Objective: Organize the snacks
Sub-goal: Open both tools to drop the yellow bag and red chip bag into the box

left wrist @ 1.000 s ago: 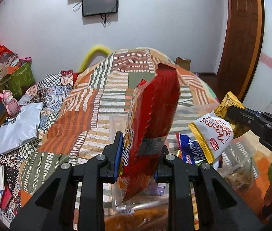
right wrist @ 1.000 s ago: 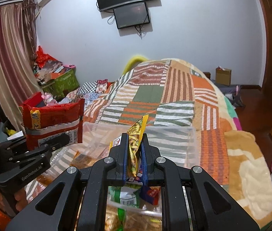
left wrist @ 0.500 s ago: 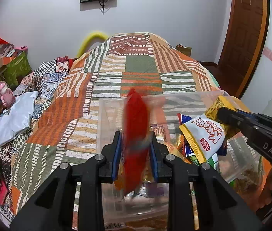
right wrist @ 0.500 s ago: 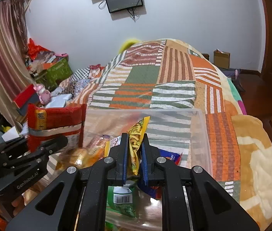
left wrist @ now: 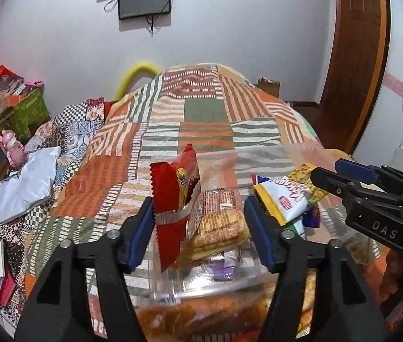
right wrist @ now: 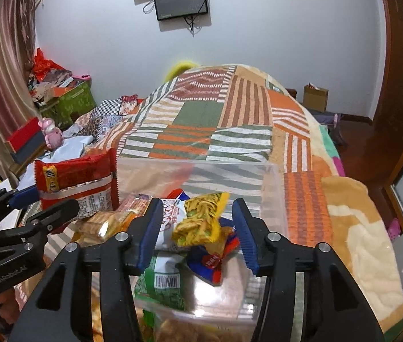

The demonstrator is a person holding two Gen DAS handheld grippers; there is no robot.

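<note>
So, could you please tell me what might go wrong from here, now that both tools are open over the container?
1. The red snack packet stands on edge at the clear container's left wall; it could tip out onto the patchwork blanket.
2. The yellow noodle-snack packet rests loosely on top of the pile and may slide.
3. The open left tool and right tool sit close, so withdrawing might snag a packet.

White wall (left wrist: 230, 28); patchwork bed (left wrist: 201, 108); wooden door (left wrist: 352, 57).

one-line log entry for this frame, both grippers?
left gripper: open, red packet inside clear bin | right gripper: open, yellow packet on pile
</note>
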